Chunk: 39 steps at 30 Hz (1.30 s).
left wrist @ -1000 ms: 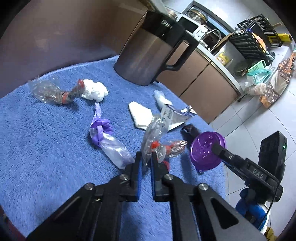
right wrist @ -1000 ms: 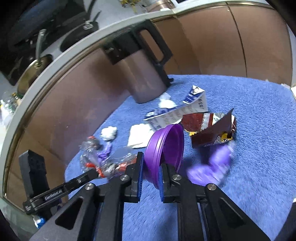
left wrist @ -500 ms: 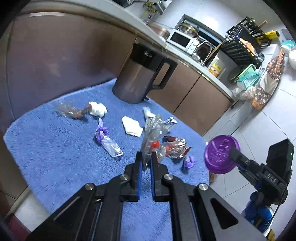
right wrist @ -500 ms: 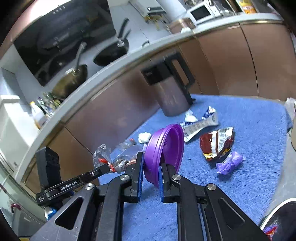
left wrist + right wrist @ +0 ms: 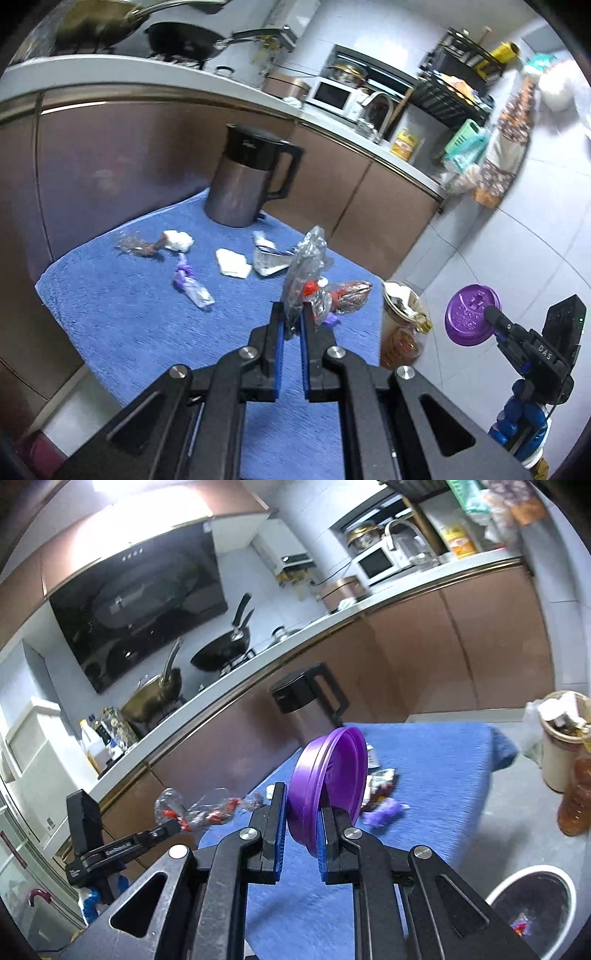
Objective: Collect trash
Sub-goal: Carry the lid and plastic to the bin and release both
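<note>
Change since earlier frames: both grippers now sit higher and farther back from the blue towel (image 5: 122,332); stove pans and the range hood have come into view, and a bin shows at lower right of the right wrist view.
Left gripper (image 5: 291,321): jaws clenched on a clear crumpled wrapper (image 5: 304,266) with red print; the wrapper stands up from the fingertips, held above the towel.
Right gripper (image 5: 303,814): jaws clamped on the rim of a purple lid (image 5: 330,779), held on edge, off the towel, out past the table's edge in the left wrist view.
Trash left on towel: 1 clear wrapper with a red end (image 5: 138,248) touching a white tissue wad (image 5: 177,240); 1 purple knotted bag (image 5: 192,286); 1 flat white napkin (image 5: 232,263); 1 silver torn packet (image 5: 269,260); 1 dark red foil packet (image 5: 351,295); 1 small purple scrap (image 5: 384,810).
Beyond: dark kettle (image 5: 245,181) upright at the towel's far edge.
Floor, right side: jar stuffed with paper (image 5: 400,325) beside the table; round bin (image 5: 532,904) with a dark liner, a bit of red litter inside.
</note>
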Each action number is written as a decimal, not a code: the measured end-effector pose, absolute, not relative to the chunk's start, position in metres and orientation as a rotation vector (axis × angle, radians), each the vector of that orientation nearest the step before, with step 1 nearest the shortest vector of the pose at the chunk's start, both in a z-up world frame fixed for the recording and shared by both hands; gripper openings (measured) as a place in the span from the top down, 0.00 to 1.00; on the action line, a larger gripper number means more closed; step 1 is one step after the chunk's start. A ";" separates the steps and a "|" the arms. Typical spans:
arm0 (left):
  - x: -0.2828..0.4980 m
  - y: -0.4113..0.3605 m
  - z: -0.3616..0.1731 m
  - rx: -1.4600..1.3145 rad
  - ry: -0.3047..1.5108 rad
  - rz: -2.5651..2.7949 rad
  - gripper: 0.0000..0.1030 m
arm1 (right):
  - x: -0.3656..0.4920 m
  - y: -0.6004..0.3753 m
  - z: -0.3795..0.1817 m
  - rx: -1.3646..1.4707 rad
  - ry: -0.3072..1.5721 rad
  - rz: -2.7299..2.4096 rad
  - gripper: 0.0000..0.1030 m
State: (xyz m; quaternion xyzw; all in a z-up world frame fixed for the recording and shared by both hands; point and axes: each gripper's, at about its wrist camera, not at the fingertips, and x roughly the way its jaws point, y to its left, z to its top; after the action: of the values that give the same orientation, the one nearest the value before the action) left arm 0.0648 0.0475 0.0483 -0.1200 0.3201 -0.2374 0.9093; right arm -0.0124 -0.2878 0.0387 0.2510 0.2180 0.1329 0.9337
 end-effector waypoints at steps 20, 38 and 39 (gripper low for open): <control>0.012 -0.242 -0.045 0.176 0.914 -0.803 0.93 | -0.090 -0.439 -0.074 0.565 0.637 -0.132 0.86; 0.039 -0.352 -0.154 0.267 1.146 -0.878 0.80 | -0.067 -0.510 -0.189 0.706 0.842 -0.252 0.69; 0.040 -0.353 -0.155 0.261 1.150 -0.882 0.76 | -0.068 -0.512 -0.192 0.710 0.845 -0.256 0.68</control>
State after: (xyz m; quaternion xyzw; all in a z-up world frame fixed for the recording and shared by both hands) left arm 0.0400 -0.3528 -0.1549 0.1192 0.5243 -0.4023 0.7410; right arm -0.0678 -0.5119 -0.1922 0.3365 0.4002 -0.1212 0.8438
